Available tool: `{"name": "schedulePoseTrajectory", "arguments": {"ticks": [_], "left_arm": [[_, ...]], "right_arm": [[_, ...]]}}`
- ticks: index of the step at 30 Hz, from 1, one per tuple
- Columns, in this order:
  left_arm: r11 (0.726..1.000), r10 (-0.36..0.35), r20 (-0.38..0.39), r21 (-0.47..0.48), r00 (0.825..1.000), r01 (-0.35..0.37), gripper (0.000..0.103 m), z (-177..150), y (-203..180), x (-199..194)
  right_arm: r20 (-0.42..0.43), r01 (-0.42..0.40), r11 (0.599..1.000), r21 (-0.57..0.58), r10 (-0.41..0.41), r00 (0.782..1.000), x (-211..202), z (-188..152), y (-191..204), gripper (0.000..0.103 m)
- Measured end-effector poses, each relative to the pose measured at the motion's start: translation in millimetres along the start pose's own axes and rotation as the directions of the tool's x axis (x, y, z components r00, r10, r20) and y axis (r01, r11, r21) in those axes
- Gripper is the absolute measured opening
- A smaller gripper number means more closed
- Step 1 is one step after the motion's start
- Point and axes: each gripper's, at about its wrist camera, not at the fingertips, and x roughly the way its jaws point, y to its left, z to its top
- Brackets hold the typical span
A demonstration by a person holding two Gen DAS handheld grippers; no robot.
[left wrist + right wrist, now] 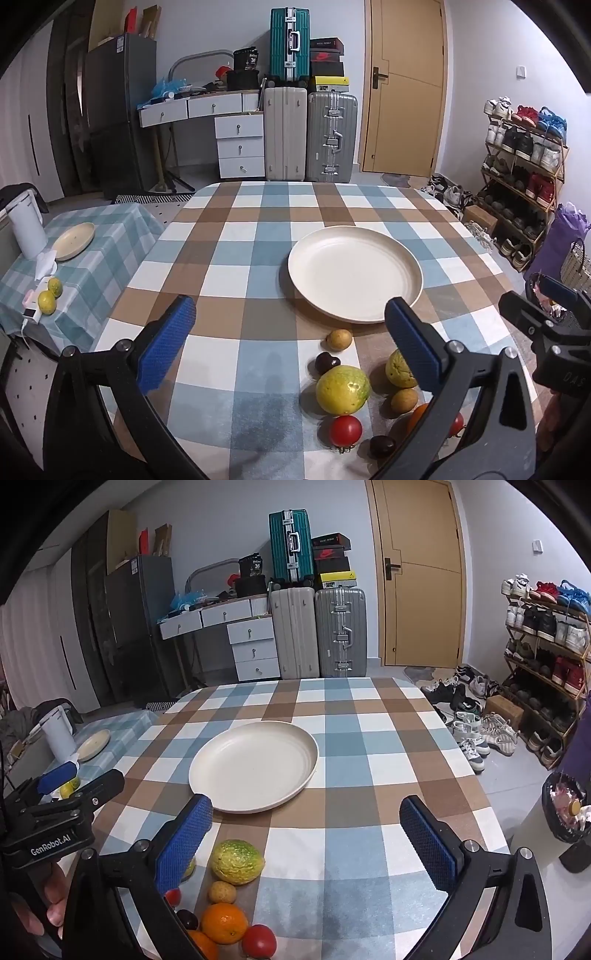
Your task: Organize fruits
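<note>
1. Both grippers are released, jaws spread wide with nothing between the blue pads: the left gripper (291,332) hangs over the near part of the checked tablecloth (236,258), and the right gripper (306,834) hangs over the same cloth, just short of the plate.
2. From the left wrist view, the right gripper shows at the far right edge; from the right wrist view, the left gripper sits at the far left with a hand (51,904) wrapped round its handle.
3. Centre of the table holds 1 cream plate (354,275), bare inside.
4. All the fruit lies in a loose cluster on the cloth, on the near side of the plate and apart from it.
5. Left wrist view shows a large yellow-green fruit (342,389), a second yellow-green fruit (399,369) partly behind the right-hand finger, 2 small tan fruits (339,339) (404,400), 2 dark round fruits (327,363) (382,446), and a red tomato (345,431).
6. Right wrist view adds an orange (224,923) lying against a tomato, with a second orange beside it, cut off by the left-hand finger.
7. A smaller side table (110,236) to the left carries a white kettle (26,229), a small plate (74,240) and 2 more yellow-green fruits (47,302).
</note>
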Motion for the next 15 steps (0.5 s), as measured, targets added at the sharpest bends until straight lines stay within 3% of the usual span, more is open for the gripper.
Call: {"name": "schedulePoseTrajectory", "arguments": {"ticks": [15], "left_arm": [[1.000,-0.001,0.003,0.011,1.000,0.001,0.102,-0.8,-2.4,1.1]], "right_arm": [[0.000,0.006,1.000,0.002,-0.006,1.000,0.6,2.6,-0.9,0.103]]}}
